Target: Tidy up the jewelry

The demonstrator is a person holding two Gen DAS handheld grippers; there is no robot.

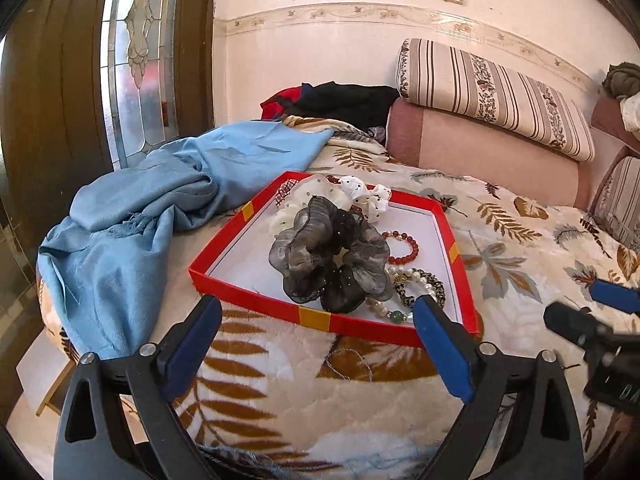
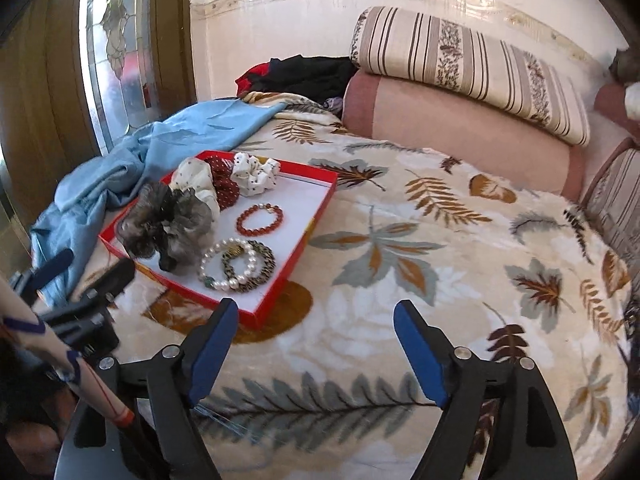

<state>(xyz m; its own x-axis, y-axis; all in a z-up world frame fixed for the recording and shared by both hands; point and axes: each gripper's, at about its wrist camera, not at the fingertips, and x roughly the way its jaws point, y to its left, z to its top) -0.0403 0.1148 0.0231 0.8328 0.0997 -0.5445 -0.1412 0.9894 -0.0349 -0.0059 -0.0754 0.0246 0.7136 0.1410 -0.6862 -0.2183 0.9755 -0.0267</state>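
Blanket (image 2: 360,344) is lying bare beneath the right gripper (image 2: 316,320), whose jaws are gaping wide and holding nothing. The left gripper (image 1: 318,314), equally spread and empty, is hovering at the near rim of the red tray (image 1: 256,300), which is holding scrunchies (image 1: 328,252) and beaded bracelets (image 2: 236,264). Blue cloth (image 1: 132,220) is crowding the tray's left; pillows (image 1: 492,96) are lining the wall.

Plush fleece blanket (image 2: 400,208); smooth matt card tray (image 1: 316,316); sheer gauzy scrunchie (image 1: 328,256); glossy red beads (image 2: 260,220); lustrous pearls (image 2: 224,264); matt blue cloth (image 1: 160,204); varnished wood door (image 1: 52,80).
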